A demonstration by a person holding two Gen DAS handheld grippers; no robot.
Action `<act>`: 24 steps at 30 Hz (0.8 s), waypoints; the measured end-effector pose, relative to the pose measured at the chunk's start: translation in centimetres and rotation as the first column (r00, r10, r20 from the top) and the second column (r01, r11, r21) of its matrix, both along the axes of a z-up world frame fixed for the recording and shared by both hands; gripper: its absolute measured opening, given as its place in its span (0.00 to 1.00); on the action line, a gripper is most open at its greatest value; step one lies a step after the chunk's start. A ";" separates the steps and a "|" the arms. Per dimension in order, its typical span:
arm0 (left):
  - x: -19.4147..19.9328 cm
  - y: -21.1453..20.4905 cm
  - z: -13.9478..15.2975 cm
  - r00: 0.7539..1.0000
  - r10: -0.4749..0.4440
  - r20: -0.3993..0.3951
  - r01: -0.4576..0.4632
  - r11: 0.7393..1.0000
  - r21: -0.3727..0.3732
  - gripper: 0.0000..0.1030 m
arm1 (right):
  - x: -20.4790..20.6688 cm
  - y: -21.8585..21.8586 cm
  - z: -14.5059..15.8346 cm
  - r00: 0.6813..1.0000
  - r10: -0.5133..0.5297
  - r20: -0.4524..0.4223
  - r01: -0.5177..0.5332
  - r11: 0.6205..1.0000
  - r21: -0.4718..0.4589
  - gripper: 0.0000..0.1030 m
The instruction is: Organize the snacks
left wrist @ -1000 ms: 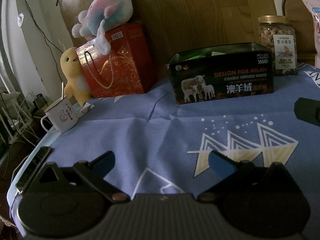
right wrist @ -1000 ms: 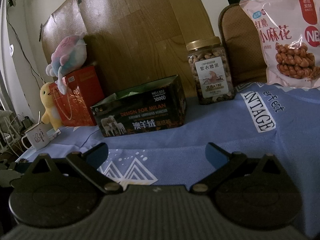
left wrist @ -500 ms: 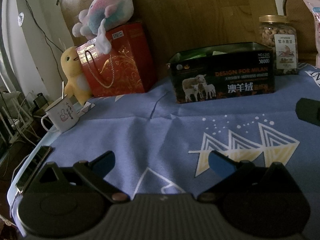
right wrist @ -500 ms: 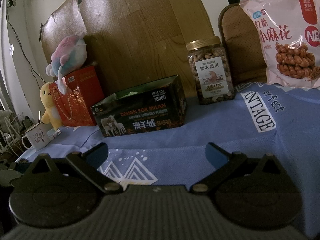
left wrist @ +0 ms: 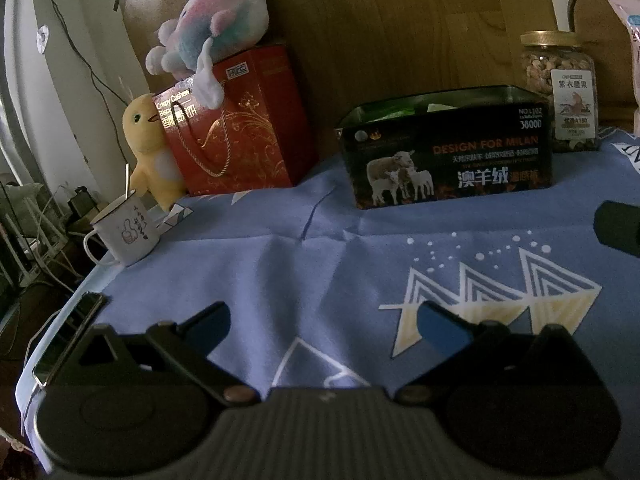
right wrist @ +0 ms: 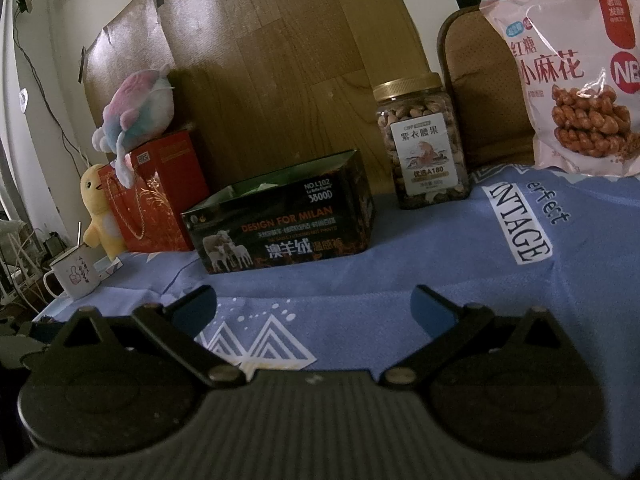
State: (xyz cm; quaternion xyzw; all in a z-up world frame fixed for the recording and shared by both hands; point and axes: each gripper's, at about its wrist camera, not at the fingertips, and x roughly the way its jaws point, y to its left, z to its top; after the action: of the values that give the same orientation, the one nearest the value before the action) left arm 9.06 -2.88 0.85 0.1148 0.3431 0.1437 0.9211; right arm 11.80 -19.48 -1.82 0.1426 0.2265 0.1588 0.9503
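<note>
Nothing moved, both hand-held grippers empty, spread

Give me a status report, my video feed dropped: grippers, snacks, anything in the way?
Left gripper open, empty. Right gripper open, empty. Nut jar and snack bag untouched behind the open box. Cloth ahead clear.

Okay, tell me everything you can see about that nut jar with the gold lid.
The nut jar is a clear, squarish container that looks like plastic, closed with a gold screw lid and filled nearly to the top with brown nuts. A white front label carries Chinese characters and a small picture. It stands upright on the blue tablecloth near the wooden board, right of the dark open box and left of the pink snack bag. Nothing grips it.
</note>
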 end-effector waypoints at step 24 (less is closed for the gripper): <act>0.0 -0.1 0.3 1.000 0.001 0.002 -0.001 1.000 -0.007 1.00 | -0.1 0.2 0.1 1.000 -0.002 -0.002 0.002 1.000 0.003 1.00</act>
State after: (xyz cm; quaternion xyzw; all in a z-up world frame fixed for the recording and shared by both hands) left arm 9.11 -3.01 1.11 0.1114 0.3429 0.1431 0.9217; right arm 11.69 -19.33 -1.74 0.1444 0.2271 0.1579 0.9501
